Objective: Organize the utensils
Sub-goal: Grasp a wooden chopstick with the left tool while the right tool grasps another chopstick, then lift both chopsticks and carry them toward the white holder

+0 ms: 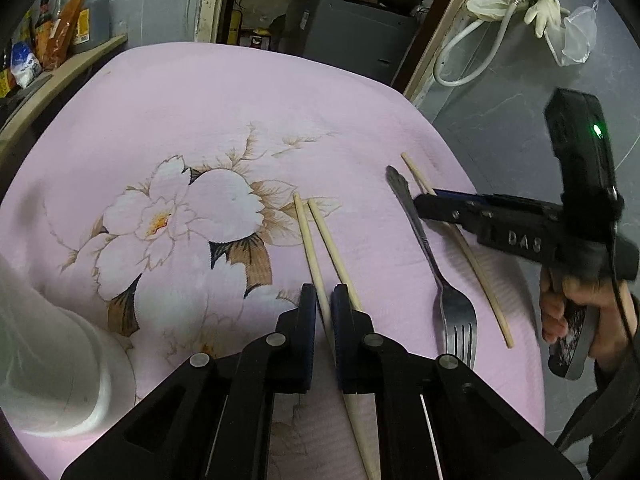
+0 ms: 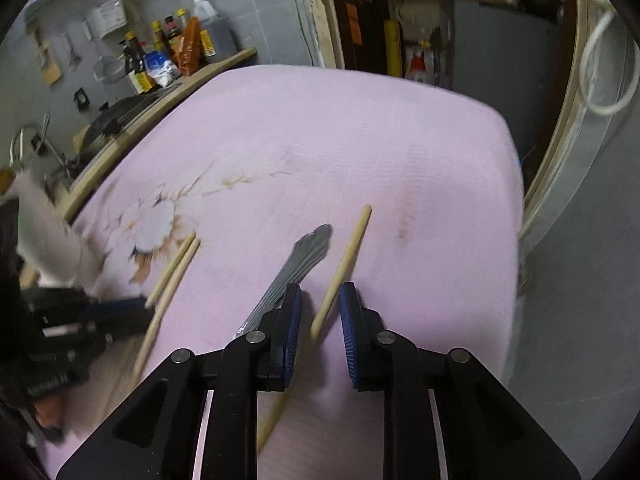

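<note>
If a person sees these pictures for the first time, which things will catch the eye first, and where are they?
The pink cloth with a large white flower print covers the whole table. Near its middle, the left gripper is closed on one of two pale wooden chopsticks lying side by side. Further right, a silver metal fork lies beside a single wooden chopstick, which runs between the fingers of the right gripper.

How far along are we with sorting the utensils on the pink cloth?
Nothing looks put away: the fork and all three chopsticks lie on the pink cloth. In hand: the left hand-held gripper is shut on one chopstick of the pair; the right hand-held gripper straddles the single chopstick, pads apparently not touching. Left: everything. A white container stands nearby.
</note>
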A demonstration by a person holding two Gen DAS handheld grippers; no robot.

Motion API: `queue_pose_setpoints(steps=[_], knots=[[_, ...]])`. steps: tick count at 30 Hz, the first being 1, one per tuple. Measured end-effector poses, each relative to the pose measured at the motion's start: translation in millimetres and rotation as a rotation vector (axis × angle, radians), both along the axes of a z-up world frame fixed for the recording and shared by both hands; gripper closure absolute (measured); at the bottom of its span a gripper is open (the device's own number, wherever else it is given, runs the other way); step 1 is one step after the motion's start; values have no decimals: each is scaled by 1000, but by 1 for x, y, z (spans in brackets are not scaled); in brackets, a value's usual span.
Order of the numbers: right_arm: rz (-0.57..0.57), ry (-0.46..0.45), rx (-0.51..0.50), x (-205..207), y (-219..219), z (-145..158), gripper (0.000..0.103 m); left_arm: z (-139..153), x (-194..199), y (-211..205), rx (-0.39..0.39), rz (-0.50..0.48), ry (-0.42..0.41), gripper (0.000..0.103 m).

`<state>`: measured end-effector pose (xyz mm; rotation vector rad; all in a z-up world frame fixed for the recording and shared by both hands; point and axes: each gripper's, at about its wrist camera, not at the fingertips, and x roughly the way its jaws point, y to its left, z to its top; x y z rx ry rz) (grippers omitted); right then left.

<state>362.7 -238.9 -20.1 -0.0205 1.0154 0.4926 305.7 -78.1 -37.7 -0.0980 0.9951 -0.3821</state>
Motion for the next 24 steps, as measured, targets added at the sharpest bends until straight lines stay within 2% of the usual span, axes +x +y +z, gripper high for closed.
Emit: queue_pose_setpoints(steps=[3, 6, 9, 15, 20, 24], knots=[[1, 23, 16, 1, -3, 0, 86, 1, -1, -4, 9, -3, -5, 97], [-17, 9, 9, -4, -5, 0, 93, 1, -4, -4, 10, 11, -20, 99], [-49, 28, 85, -6, -16, 0, 99, 1, -8, -5, -6, 20, -23, 101], [-85, -6, 196, -26, -29, 9, 100, 14, -25, -2, -59, 12, -66, 101], [-61, -195, 235, -68, -25, 43, 100, 35, -48, -4, -88, 2, -185, 101], [-44, -353, 255, -101, -14, 65, 100, 58, -74, 2, -111, 25, -360, 101]])
